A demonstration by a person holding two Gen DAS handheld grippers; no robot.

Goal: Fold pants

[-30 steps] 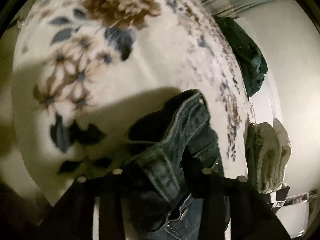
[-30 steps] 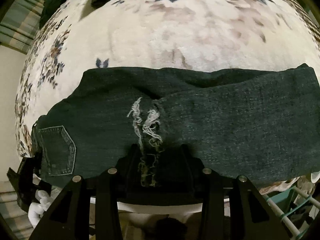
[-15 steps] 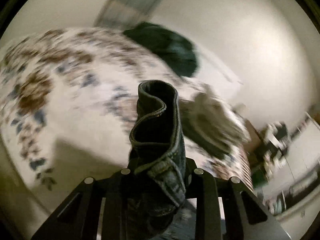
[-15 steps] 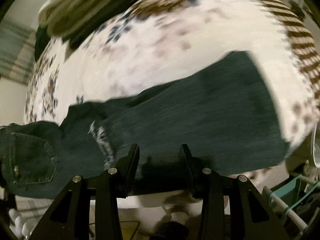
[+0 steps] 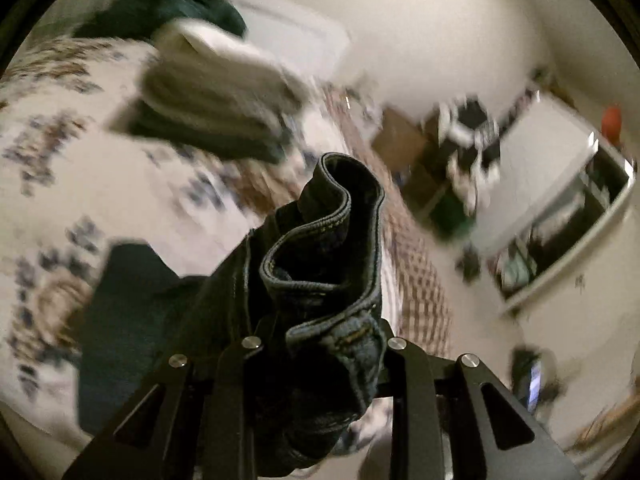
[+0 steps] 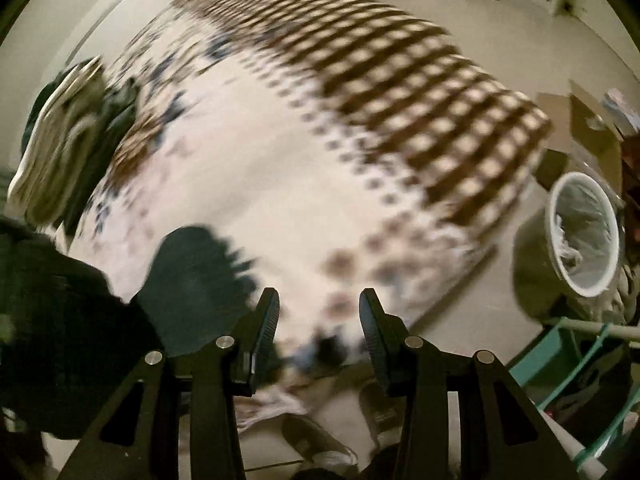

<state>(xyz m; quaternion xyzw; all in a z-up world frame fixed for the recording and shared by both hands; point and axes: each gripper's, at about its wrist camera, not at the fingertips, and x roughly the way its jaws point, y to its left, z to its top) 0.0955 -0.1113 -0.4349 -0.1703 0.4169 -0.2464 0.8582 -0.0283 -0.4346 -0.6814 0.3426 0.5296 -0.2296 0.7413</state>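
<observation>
My left gripper (image 5: 320, 340) is shut on the waistband of the dark jeans (image 5: 328, 264), held up above the floral bedspread (image 5: 52, 184); the bunched denim stands up between the fingers, and more of the jeans trails down to the lower left. In the right wrist view the jeans (image 6: 60, 340) hang as a dark mass at the lower left. My right gripper (image 6: 319, 320) is open and empty over the bed's near edge, with bedspread (image 6: 280, 160) showing between its fingers. Both views are blurred by motion.
A stack of folded light clothes (image 5: 212, 92) lies on the bed beyond the jeans, with a dark green garment (image 5: 160, 8) behind it. A white lined waste bin (image 6: 584, 232) and a teal rack (image 6: 560, 360) stand on the floor to the right of the bed.
My right gripper let go of the jeans, opened and swung right toward the foot of the bed. My left gripper lifted the waistband and carried it right, across the bed.
</observation>
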